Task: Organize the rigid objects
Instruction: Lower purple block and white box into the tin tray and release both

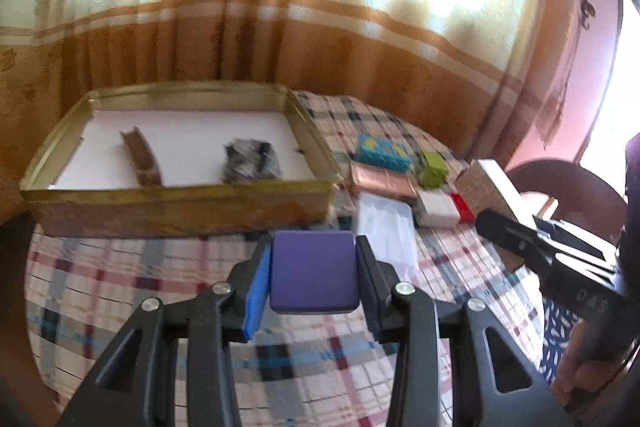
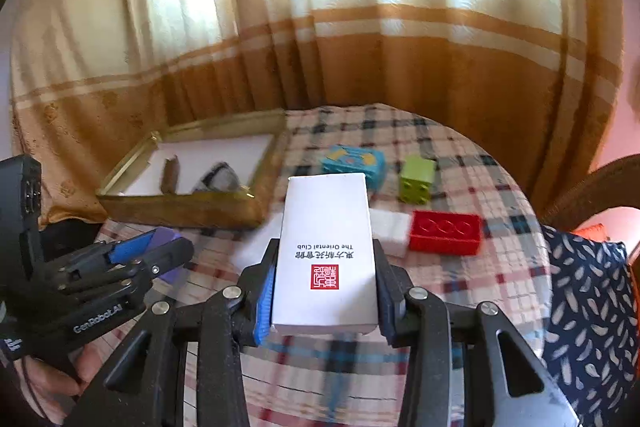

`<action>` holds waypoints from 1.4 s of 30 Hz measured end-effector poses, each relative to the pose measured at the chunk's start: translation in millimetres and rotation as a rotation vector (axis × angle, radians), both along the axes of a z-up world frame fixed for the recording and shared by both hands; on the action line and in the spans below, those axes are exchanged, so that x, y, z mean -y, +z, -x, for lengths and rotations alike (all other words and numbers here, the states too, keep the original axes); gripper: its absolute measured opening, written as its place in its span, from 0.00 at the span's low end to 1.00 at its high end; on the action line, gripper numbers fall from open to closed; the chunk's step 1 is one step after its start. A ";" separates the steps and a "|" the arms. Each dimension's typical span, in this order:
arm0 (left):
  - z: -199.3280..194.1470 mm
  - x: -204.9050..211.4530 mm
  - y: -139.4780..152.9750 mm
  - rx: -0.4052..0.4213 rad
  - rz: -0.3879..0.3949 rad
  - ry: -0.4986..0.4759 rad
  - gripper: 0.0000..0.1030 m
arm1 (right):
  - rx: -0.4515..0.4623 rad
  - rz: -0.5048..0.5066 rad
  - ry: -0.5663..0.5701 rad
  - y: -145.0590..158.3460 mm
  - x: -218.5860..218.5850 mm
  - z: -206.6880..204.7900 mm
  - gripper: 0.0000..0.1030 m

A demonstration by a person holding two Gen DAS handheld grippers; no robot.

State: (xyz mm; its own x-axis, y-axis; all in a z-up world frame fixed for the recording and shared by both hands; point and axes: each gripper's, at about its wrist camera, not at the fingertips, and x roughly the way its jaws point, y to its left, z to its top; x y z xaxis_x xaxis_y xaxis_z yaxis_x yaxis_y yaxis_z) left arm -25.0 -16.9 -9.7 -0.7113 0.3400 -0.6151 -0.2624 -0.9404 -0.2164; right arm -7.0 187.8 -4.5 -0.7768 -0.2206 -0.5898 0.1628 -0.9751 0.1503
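My left gripper (image 1: 314,241) is shut on a purple box (image 1: 314,275), held above the checked tablecloth in front of the gold tin tray (image 1: 176,205). The right wrist view shows the same gripper (image 2: 170,245) at the left with the purple box (image 2: 165,235) in it. My right gripper (image 2: 325,245) is shut on a white box (image 2: 326,211) with a red seal and printed text, lifted over the table. The left wrist view has this gripper (image 1: 494,225) at the right edge. The tray holds a brown piece (image 1: 140,157) and a dark grey object (image 1: 250,161).
To the right of the tray lie a blue box (image 2: 356,163), a green brick (image 2: 418,179), a red brick (image 2: 446,231), a white brick (image 2: 390,227), a copper box (image 1: 382,183) and a clear case (image 1: 386,231). Curtains hang behind the table. A patterned sleeve (image 2: 588,307) is at the right.
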 end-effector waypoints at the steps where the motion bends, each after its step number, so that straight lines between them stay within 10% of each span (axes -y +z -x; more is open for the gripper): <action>1: 1.9 7.5 2.0 -0.007 -0.007 0.019 0.38 | -0.006 0.003 0.012 2.5 6.2 0.4 0.42; 18: 43.5 106.4 18.0 -0.101 -0.004 0.289 0.38 | -0.150 0.028 0.144 36.8 123.4 50.0 0.42; 42: 107.5 128.2 -19.3 -0.009 0.116 0.443 0.38 | -0.088 -0.080 0.121 -17.7 181.5 114.2 0.43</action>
